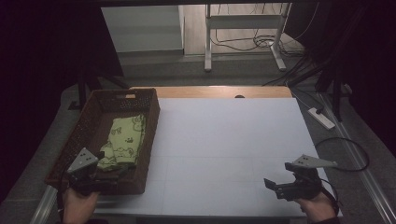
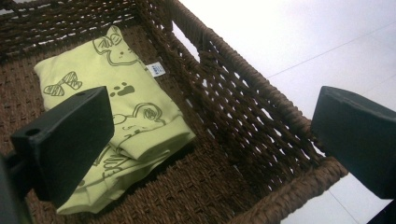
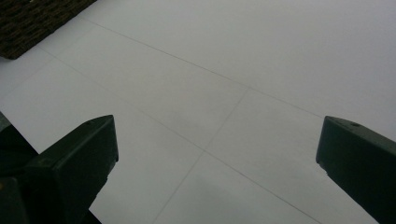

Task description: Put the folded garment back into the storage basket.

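Folded cloth: the light green printed garment point(image 2: 112, 116) is lying folded on the floor of the wicker basket point(image 1: 140, 140), toward its near half, with a small white label showing at one edge. Nothing is gripping it.
Left gripper: your left gripper point(image 1: 91, 179) is hovering over the basket's near end, just above the cloth. Its jaws are standing wide apart and are holding nothing; in the left gripper view one jaw is sitting over the cloth's near fold while the other is hanging outside the basket wall.
Right gripper: your right gripper point(image 1: 287, 182) is hanging over the bare white tabletop point(image 1: 224, 140), well apart from the basket, jaws spread wide and carrying nothing.
Surroundings: the basket is sitting at the table's left side; a power strip point(image 1: 321, 117) and cables are lying on the floor beyond.
Step in hand, as I judge it: you are either lining up to pinch the cloth or finishing with it in the basket; I cannot tell which.
Risk, snagging: if you are lowering from here, the outer jaw is likely to catch the wicker rim, since the jaws are straddling the wall.
Risk, unfolding: if you are pinching only the top layer, the fold may open as you lift.
Risk, dragging: a jaw hooked in the weave could pull the basket along the table.
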Action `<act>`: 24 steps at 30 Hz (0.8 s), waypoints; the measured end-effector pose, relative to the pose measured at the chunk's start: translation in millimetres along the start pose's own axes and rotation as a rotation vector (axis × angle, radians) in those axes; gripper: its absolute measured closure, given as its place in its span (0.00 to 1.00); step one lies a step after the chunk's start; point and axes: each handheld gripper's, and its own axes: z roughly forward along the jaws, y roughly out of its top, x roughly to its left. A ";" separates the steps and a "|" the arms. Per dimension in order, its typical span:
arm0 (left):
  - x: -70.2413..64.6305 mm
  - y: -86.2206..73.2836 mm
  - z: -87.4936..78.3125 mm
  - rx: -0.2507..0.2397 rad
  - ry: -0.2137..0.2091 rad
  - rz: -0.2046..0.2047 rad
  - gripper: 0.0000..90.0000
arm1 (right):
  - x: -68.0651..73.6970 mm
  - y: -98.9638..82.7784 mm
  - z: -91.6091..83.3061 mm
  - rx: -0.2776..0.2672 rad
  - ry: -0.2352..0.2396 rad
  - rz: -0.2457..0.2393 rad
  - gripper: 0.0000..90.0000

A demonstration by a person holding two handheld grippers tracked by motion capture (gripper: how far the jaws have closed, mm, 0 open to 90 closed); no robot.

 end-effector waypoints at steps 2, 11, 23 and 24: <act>-0.6 -0.8 -1.5 0.000 0.007 0.003 0.00 | -0.8 -2.3 -2.5 0.002 -0.013 0.000 0.00; -1.6 -7.6 -7.2 -0.002 0.035 0.004 0.00 | -1.7 -11.4 -12.0 0.011 -0.062 0.000 0.00; -1.9 -19.0 -13.2 -0.015 0.049 -0.011 0.00 | -0.9 -21.0 -25.6 0.009 -0.113 0.033 0.00; -2.1 -20.1 -13.6 -0.013 0.051 -0.013 0.00 | -1.6 -22.3 -26.6 0.010 -0.118 0.037 0.00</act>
